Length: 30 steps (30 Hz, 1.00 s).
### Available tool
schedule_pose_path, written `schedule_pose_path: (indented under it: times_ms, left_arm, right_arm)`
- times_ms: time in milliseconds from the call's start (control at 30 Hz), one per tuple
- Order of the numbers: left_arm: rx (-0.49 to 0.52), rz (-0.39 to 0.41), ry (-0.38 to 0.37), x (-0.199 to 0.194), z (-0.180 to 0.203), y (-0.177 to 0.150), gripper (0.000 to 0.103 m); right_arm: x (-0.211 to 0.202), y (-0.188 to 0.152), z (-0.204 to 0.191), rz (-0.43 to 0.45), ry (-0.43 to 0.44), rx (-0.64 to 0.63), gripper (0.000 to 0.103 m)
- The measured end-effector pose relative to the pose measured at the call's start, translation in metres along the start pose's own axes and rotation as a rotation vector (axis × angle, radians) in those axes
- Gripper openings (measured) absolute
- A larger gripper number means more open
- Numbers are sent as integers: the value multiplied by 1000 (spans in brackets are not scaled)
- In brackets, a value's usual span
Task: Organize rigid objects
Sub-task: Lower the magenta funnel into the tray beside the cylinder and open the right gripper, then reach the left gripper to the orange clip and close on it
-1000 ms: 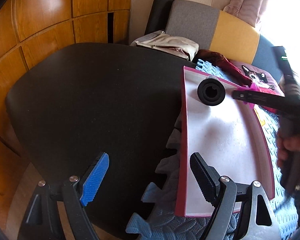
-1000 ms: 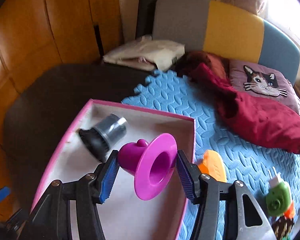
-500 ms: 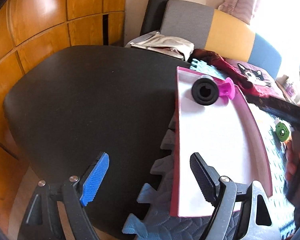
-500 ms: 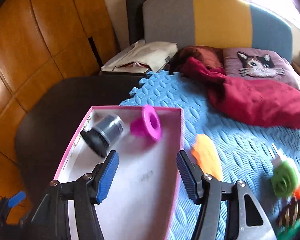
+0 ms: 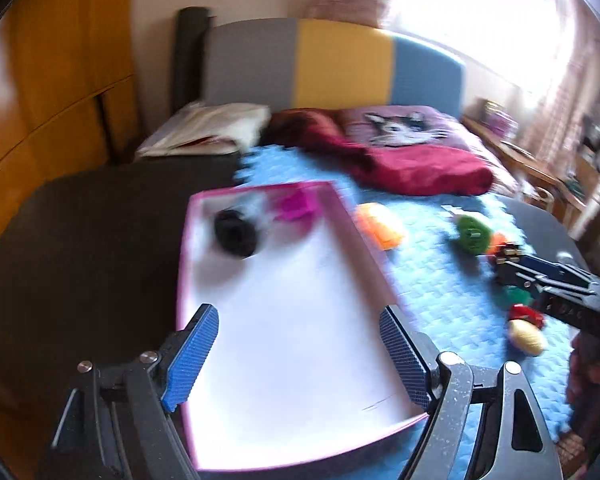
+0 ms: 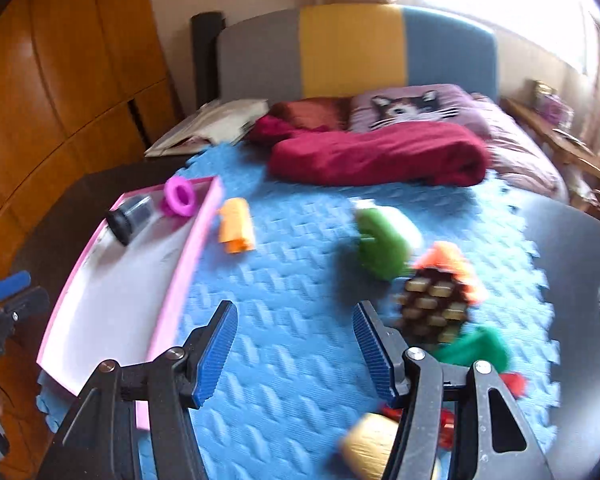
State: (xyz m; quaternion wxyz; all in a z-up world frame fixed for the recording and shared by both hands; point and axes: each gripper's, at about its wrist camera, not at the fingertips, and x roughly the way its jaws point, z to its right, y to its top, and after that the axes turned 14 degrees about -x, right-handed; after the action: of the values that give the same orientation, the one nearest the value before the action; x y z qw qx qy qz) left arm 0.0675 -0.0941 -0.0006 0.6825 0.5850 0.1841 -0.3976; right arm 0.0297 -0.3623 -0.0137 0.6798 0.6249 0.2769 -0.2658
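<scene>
**Bedroom backdrop**

A crumpled red blanket [image 6: 380, 156] is lying on the bed beside a cat pillow [image 6: 412, 108]. A grey, yellow and blue headboard [image 6: 352, 48] is standing behind, with wooden wardrobe doors [image 6: 60, 80] curving along the left.

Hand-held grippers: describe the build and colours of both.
Left hand-held gripper: speckled black frame, silver screws, two fingers with ribbed blue pads. Right hand-held gripper: same black frame, silver screws, ribbed blue pads. No cables or sleeves are visible.

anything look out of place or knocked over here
Mildly. In the pink tray, the black cup and the magenta funnel lie tipped on their sides. The orange piece and other toys are still scattered on the blue mat, outside the tray.
</scene>
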Motion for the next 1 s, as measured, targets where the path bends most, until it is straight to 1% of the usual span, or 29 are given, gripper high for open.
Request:
schedule_pose_path:
  times_ms: [67, 167, 267, 333, 367, 400, 467, 600, 667, 733, 867, 1000]
  left_arm:
    - [26, -28, -51, 8, 20, 9, 79]
    - [48, -73, -97, 27, 50, 21, 77]
    - [66, -110, -121, 46, 73, 32, 77]
    - [52, -140, -138, 61, 85, 42, 77]
    - [37, -161, -158, 71, 90, 50, 78]
    - [17, -176, -169, 80, 93, 56, 83]
    - [-24, -211, -190, 97, 96, 65, 90]
    - [-85, -265, -188, 125, 99, 79, 90]
    - [-105, -307, -190, 139, 99, 82, 91]
    - [-130, -326, -179, 149, 98, 84, 91]
    - [-136, -360, -148, 166, 100, 84, 91]
    - [-105, -383, -114, 178, 105, 79, 91]
  right_arm:
    - [-6, -2, 13, 15, -28, 5, 61]
    - [-12, -7, 31, 37, -64, 7, 61]
    - [-15, -13, 47, 51, -91, 11, 61]
    - [-15, -17, 58, 69, -96, 32, 61]
    - [-15, -19, 64, 77, -95, 54, 61]
    - [-15, -21, 70, 81, -91, 82, 61]
    - [-15, -22, 79, 86, -81, 126, 61]
    - [-18, -21, 81, 103, -74, 134, 61]
    - [-20, -20, 79, 107, -71, 129, 61]
    - [-23, -20, 77, 120, -63, 123, 61]
    - [-27, -19, 77, 137, -55, 130, 61]
    - [-31, -20, 84, 150, -47, 170, 61]
